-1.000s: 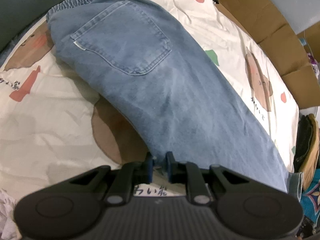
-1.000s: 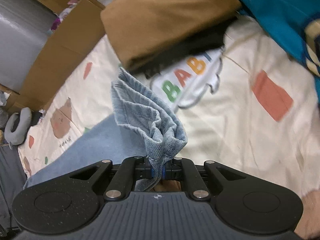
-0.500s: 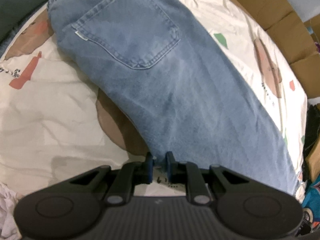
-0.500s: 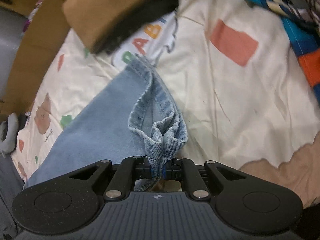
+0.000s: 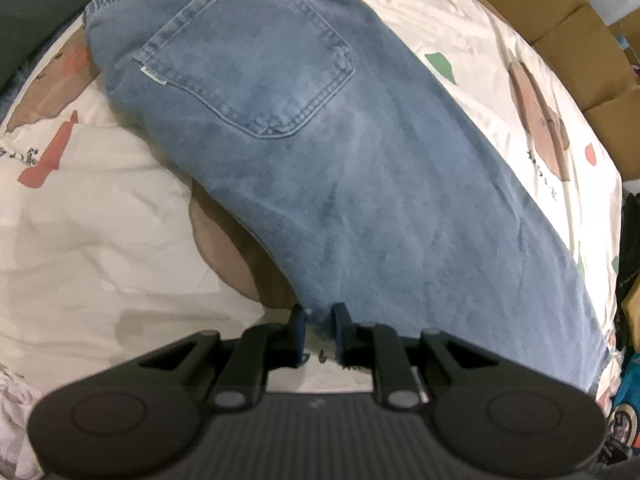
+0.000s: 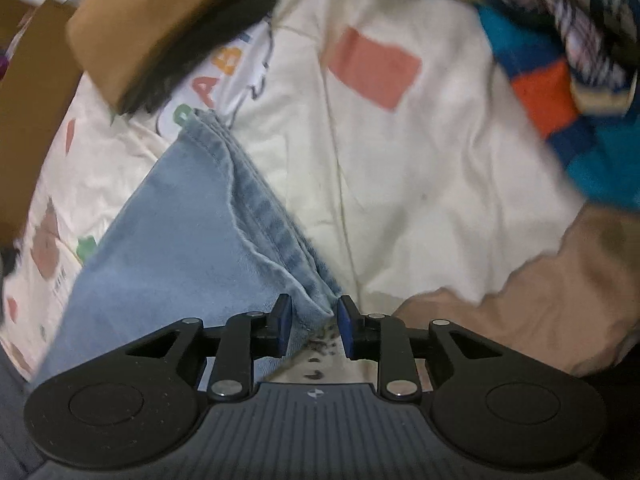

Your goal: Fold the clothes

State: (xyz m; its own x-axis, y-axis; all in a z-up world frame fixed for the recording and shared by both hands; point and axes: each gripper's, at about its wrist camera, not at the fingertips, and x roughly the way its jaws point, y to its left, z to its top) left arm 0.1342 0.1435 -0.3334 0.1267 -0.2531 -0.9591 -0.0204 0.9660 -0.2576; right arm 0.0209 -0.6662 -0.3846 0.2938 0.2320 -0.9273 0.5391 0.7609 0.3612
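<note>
Denim fills the left wrist view: a pair of blue jeans lies flat on a cream bedsheet printed with brown bears and coloured shapes, back pocket up and the elastic waistband toward the top left. The left hand-held gripper sits at the near edge of the trouser leg with its jaws nearly together; the fold of denim reaches down to the fingertips, and whether they pinch it cannot be told. Cardboard boxes stand beyond the sheet at the upper right.

Seen from the right wrist, the hem end of the jeans lies on the same bedsheet. The right hand-held gripper has just been opening: its blue pads stand apart, the bunched hem corner lies between them, and a gap shows at the left pad. A folded brown garment rests near the far hem, over a white piece with coloured letters. Teal and orange clothing is heaped at the right.
</note>
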